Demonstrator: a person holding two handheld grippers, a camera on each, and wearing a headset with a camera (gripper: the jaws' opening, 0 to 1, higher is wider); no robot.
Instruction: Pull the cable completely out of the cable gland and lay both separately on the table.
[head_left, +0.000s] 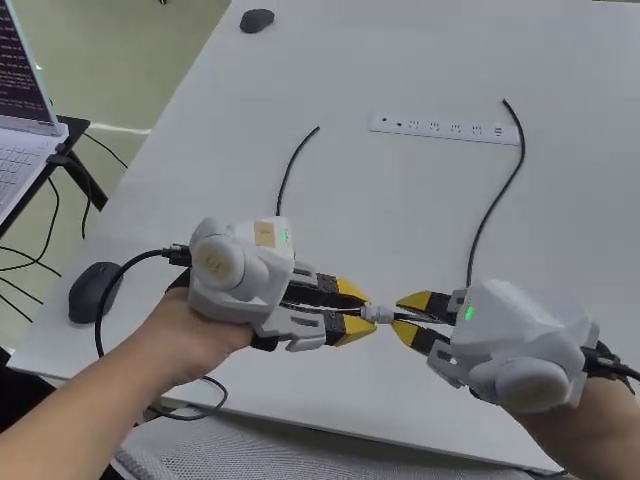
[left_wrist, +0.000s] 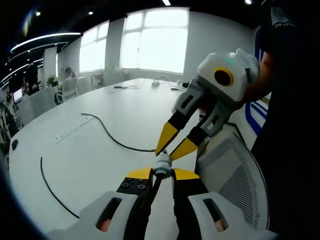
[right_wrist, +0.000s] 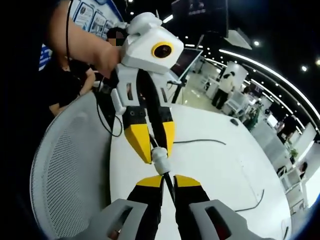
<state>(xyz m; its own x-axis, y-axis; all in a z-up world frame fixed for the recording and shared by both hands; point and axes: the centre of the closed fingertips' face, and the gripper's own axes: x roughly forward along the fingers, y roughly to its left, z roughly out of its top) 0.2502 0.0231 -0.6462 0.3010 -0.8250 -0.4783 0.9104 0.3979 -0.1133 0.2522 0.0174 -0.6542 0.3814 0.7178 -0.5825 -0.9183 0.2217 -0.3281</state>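
Here, near the front edge of a white table (head_left: 400, 70), a person is bringing two hand-held grippers tip to tip around a small white cable gland (head_left: 380, 313). The left gripper (head_left: 352, 312) is pinching the gland between its yellow tips, its jaws almost together. The right gripper (head_left: 410, 314) is nipping the thin black cable (right_wrist: 168, 182) just beside the gland's other end, its jaws closed down to about the cable's width. In the left gripper view the cable is also trailing back between the left jaws, so it is apparently running right through the gland, and the pull is looking barely begun. Both parts are being held up off the table between the two tools.

To do this step well, the left gripper is needing a firm, steady hold on the gland body. The right should be drawing straight along the gland's axis, since a slanted tug is risking binding the cable in the seal or twisting the small gland out of its pinch. A regrip close to the gland is probably going to be needed along the way. A power strip (head_left: 440, 128) and two loose black leads (head_left: 293, 170) are lying farther back, well apart from the work.
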